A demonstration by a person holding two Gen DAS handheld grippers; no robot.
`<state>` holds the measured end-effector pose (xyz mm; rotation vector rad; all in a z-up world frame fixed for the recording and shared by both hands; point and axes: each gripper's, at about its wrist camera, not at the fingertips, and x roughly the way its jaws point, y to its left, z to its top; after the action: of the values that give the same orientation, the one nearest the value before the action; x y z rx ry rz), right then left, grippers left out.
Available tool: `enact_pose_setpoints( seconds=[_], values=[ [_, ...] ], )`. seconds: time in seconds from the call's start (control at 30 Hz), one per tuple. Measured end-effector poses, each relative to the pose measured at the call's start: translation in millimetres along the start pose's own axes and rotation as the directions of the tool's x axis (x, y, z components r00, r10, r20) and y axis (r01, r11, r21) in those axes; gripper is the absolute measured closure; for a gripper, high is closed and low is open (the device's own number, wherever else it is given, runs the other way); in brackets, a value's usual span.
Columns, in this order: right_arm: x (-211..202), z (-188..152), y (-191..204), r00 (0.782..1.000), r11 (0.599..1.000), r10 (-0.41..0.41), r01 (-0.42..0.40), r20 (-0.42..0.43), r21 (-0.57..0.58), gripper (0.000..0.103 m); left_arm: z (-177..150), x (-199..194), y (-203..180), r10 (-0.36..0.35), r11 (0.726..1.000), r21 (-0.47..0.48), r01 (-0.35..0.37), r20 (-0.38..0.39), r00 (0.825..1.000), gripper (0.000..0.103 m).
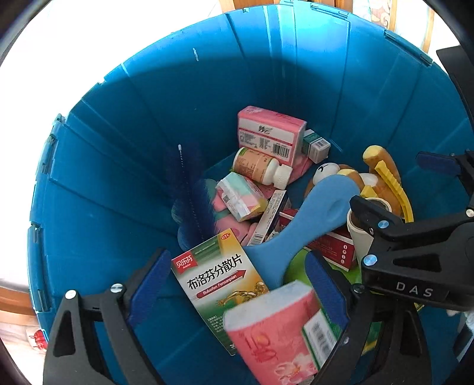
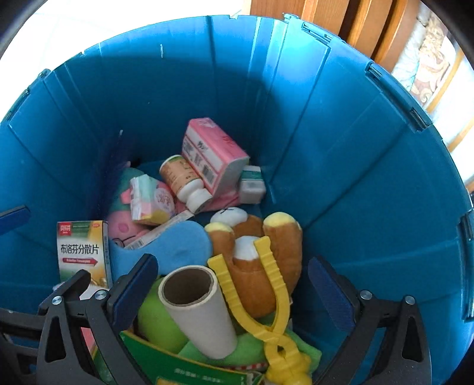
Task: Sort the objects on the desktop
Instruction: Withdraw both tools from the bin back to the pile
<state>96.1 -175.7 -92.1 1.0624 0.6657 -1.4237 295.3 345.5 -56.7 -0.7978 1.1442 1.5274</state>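
Blue plastic walls of a deep bin [image 1: 177, 124] fill both wrist views, with wooden furniture [image 2: 340, 23] showing beyond its far rim.

Between the left gripper's [image 1: 237, 284] wide-spread fingers lie a pink tissue pack [image 1: 278, 334] and a green-and-white ibuprofen box [image 1: 219, 281]. The pack is blurred, and whether the blue pads touch it cannot be told. The box leans against the bin's near wall, its long axis running from the near wall up toward the pile.

The right gripper [image 2: 234, 284] also stands wide open, its pads clear of everything. Between them a cardboard tube [image 2: 198, 308] rests with its open end tilted up toward the bin's far wall, its long axis slanting down to the near right. Just beside it lies a yellow plastic tong [image 2: 266, 293], its two arms pointing toward the far wall across a brown plush toy [image 2: 260, 266].

A blue flat paddle [image 1: 308, 216] stretches diagonally over the heap. Toward the bin's far side sit a pink carton [image 1: 269, 133], a white-capped pill bottle [image 1: 260, 167] lying on its side with the cap toward the near right, and a small green-and-white box [image 1: 315, 145]. A dark blue bottle brush [image 1: 189, 195] stands upright against the left wall.
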Motion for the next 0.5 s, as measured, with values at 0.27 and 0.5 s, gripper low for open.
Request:
enact_pose_setpoints(
  seconds=[0.27, 0.5],
  values=[
    [-12, 6, 4, 0.998, 0.999, -0.040, 0.039, 0.039, 0.016, 0.000, -1, -9, 3, -0.008, 1.000, -0.019, 0.009, 0.026, 1.000, 0.011],
    [-66, 12, 13, 0.972, 0.993, -0.119, 0.116, 0.200, 0.030, 0.000, -11, -46, 19, -0.036, 0.992, -0.111, 0.056, 0.177, 0.984, 0.011]
  ],
)
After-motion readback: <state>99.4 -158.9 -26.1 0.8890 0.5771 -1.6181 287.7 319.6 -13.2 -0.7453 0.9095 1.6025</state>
